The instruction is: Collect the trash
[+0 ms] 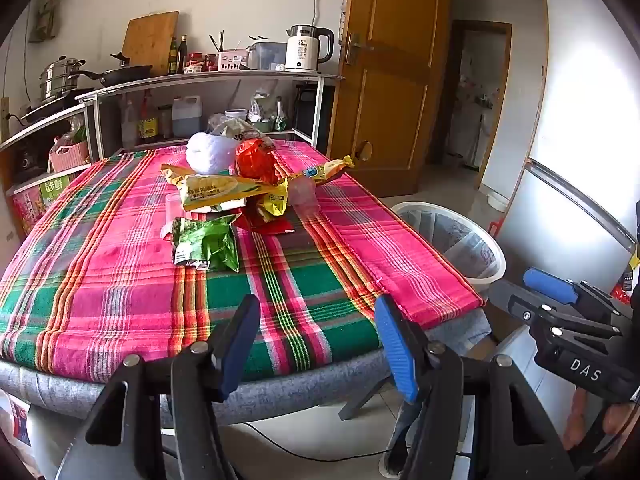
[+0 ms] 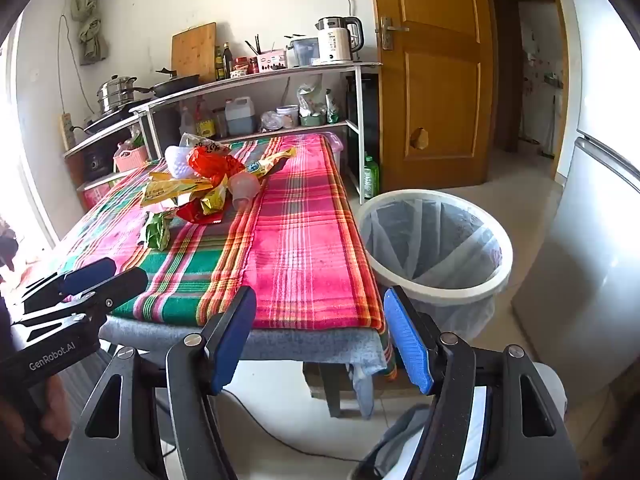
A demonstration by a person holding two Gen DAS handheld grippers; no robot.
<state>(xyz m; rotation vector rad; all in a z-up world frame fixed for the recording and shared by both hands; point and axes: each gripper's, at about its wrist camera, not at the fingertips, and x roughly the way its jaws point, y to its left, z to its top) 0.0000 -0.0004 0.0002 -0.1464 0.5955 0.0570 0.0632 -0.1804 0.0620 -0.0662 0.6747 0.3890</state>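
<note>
Hovering short of the near edge of the tabletop [image 1: 120,304], the left gripper [image 1: 320,344] had its blue ribbed pads spread wide with nothing between them; the right gripper [image 2: 324,340] hung beside it at the near right corner, equally spread and empty. The step in hand looked to be the first reach. It would go best by taking the nearest piece first, closing on a raised fold, not a flat face, and carrying it clear over the right edge. A soft woven plaid cloth [image 1: 304,280] in pink and green covered the top. Beyond, toward the middle, lay a crinkled green foil wrapper [image 1: 206,246]. Behind it was the heap: a long yellow glossy packet [image 1: 216,190], a small clear plastic cup [image 1: 302,192], a crumpled red bag [image 1: 256,158] and a white rounded wad [image 1: 208,152] toward the far edge. The round white bin [image 2: 434,240], lined with thin translucent film, stood on the floor just beside the right edge.
</note>
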